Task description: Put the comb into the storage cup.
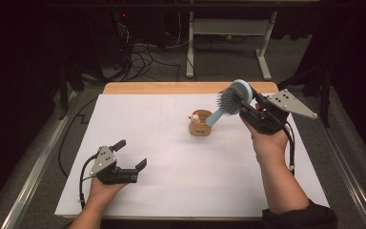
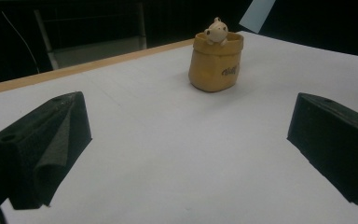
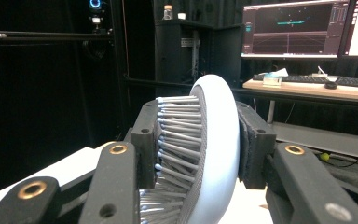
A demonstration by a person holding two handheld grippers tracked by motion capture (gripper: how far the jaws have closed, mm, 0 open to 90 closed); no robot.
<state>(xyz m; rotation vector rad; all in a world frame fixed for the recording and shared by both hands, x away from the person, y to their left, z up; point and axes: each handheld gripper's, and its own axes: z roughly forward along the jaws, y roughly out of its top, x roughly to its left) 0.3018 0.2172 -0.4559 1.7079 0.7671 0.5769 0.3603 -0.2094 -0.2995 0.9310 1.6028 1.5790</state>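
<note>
The right tongs (image 1: 249,106) are clenched on the brush (image 1: 232,99), gripping it by its head. In the right gripper view one jaw presses into the bristles and the other against the smooth pale-blue back of the brush (image 3: 209,149), so the head stands edge-on between them. From above, the brush is raised off the surface (image 1: 181,191), over its far right part. Its light-blue handle slants down and to the left from the tongs, and the handle's end reaches the rim of the pouch (image 1: 200,123); whether it touches or goes inside I cannot tell.

The pouch is a small tan holder standing upright near the middle of the white surface, with a small pale figure (image 1: 196,116) peeking over its rim. It sits to the left of and below the right tongs.

The left tongs (image 1: 131,155) are released, jaws wide apart with nothing between them, held low over the near left part of the surface. They point toward the pouch (image 2: 215,63), which stands well ahead of them, between the two jaws as the left gripper view sees it. The brush is well apart from these tongs.
</note>
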